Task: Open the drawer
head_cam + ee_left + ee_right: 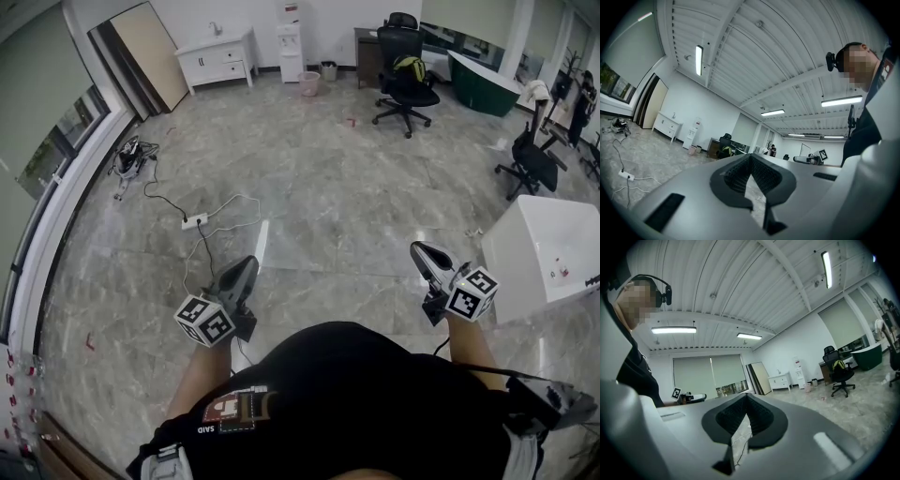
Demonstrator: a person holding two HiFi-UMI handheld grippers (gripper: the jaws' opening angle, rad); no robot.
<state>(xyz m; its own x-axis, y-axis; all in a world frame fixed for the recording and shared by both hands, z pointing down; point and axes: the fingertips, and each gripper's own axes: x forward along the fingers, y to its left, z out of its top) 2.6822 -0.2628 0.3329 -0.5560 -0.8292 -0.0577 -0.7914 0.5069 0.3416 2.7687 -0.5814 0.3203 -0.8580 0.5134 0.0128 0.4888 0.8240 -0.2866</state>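
While my left gripper [246, 269] and right gripper [421, 251] both have jaws pressed together on nothing, the drawer [228, 54] sits in the white cabinet [204, 64] at the far wall, well apart. Risks: snagging the floor cable [155, 192] en route; reaching the drawer front with jaws shut.

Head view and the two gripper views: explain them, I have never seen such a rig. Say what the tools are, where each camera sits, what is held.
No robot: a person holds a two-jaw tool in each hand. The head view looks down from a camera on the person's head and shows the left tool and right tool above a grey floor. Each gripper view comes from a camera riding on that tool, looking along its jaws. Both tools are shut and empty. A white drawer cabinet stands far across the room; a power strip lies on the floor.
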